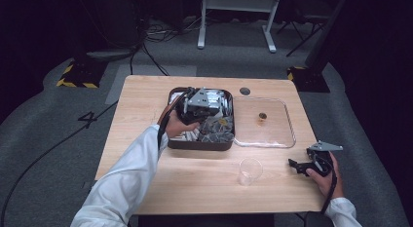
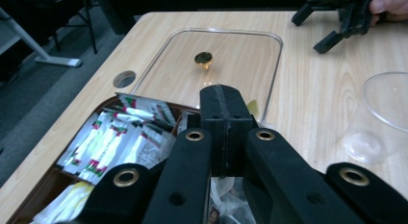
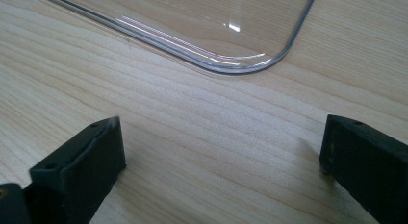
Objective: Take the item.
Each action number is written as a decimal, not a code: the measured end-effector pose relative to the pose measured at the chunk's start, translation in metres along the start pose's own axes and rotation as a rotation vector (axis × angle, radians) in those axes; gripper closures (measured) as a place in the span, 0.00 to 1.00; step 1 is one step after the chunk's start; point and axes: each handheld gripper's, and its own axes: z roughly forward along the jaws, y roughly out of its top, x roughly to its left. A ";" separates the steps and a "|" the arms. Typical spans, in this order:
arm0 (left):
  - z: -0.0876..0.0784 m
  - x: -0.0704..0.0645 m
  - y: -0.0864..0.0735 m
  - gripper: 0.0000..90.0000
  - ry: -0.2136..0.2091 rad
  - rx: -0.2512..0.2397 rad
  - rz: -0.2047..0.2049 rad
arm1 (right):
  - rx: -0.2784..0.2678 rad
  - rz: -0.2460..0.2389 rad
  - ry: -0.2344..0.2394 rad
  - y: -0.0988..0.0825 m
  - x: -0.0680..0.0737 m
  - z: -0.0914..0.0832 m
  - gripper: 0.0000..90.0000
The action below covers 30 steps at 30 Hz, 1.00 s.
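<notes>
Cup, one clear plastic one, stands near the table's front edge. Right gripper rests beside it on the wood, jaws wide apart, holding nothing. Farther back sits one brown tray with many small packets. Left gripper hangs over them, jaws pressed tight together, nothing between. One clear lid lies next to the tray, with one small gold thing on it

Sachets heaped in brown tray
</notes>
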 end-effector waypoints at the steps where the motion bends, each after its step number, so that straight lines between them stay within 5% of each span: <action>1: 0.000 -0.001 0.001 1.00 -0.003 -0.002 0.009 | 0.000 0.000 0.000 0.000 0.000 0.000 0.02; 30: 0.016 -0.053 0.025 1.00 -0.181 -0.079 0.051 | 0.000 0.000 0.000 0.000 0.000 0.000 0.02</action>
